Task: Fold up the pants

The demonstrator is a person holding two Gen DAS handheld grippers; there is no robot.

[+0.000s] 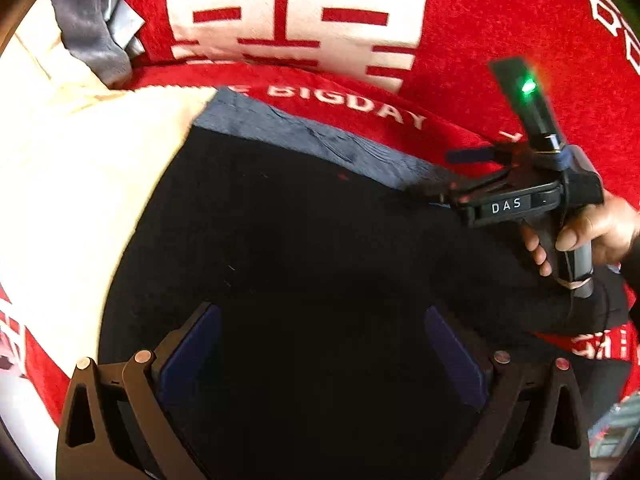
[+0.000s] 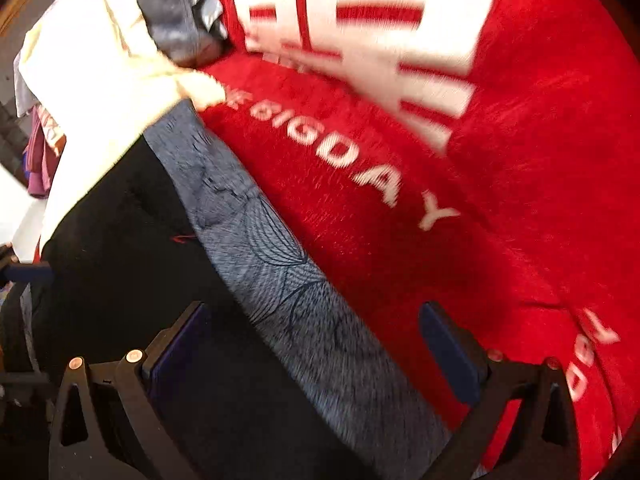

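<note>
Left wrist view: your left claw [image 1: 320,344] hangs wide open over the black pants [image 1: 304,248], both blue pads spread apart with nothing between them but dark cloth lying beneath. The pants fill the lower centre, spread on a red blanket [image 1: 500,40] lettered "BIGDAY", and their long axis appears to run from near left to far right. Along their far edge shows a strip of grey-blue patterned fabric [image 1: 320,140], which may be the waistband lining or another garment; you cannot tell which. At that far right edge your right claw [image 1: 440,188], held in your hand [image 1: 596,232], points left along the strip, its fingers too blurred to judge their gap. A cream cloth [image 1: 80,152] lies to the left.

Right wrist view: your right claw [image 2: 316,344] stands open, gripping nothing. The grey-blue strip [image 2: 280,264] runs diagonally between its fingers, from far left to near right, with the pants [image 2: 132,248] on its left and the red blanket [image 2: 520,184] on its right. The edge therefore lies straight ahead of this claw and nearer to it than to the left one.
</note>
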